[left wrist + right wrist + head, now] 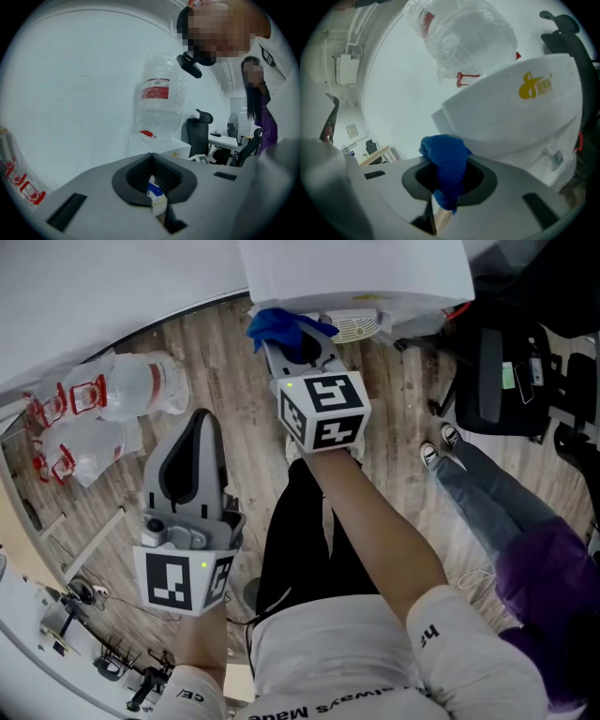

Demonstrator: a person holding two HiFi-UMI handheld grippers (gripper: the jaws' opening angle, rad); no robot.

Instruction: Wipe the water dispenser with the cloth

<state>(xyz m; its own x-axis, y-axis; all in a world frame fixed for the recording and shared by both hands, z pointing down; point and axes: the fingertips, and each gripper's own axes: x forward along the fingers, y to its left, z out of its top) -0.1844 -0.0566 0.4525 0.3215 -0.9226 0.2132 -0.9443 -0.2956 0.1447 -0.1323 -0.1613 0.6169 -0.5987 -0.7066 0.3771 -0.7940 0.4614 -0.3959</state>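
The white water dispenser (356, 273) stands at the top of the head view, right in front of me. My right gripper (298, 341) is shut on a blue cloth (281, 326), which is bunched at the jaw tips just below the dispenser's front edge. In the right gripper view the blue cloth (446, 161) hangs out of my right gripper (447, 168), close under the dispenser (520, 117) and its plastic-wrapped bottle (459, 37). My left gripper (200, 423) is held lower and to the left, jaws together, away from the dispenser (159, 146).
Empty water bottles (112, 395) in plastic lie on the wood floor at left. A black office chair (506, 381) and a seated person's legs (487, 493) are at right. A white desk edge with cables (56, 615) curves along the lower left.
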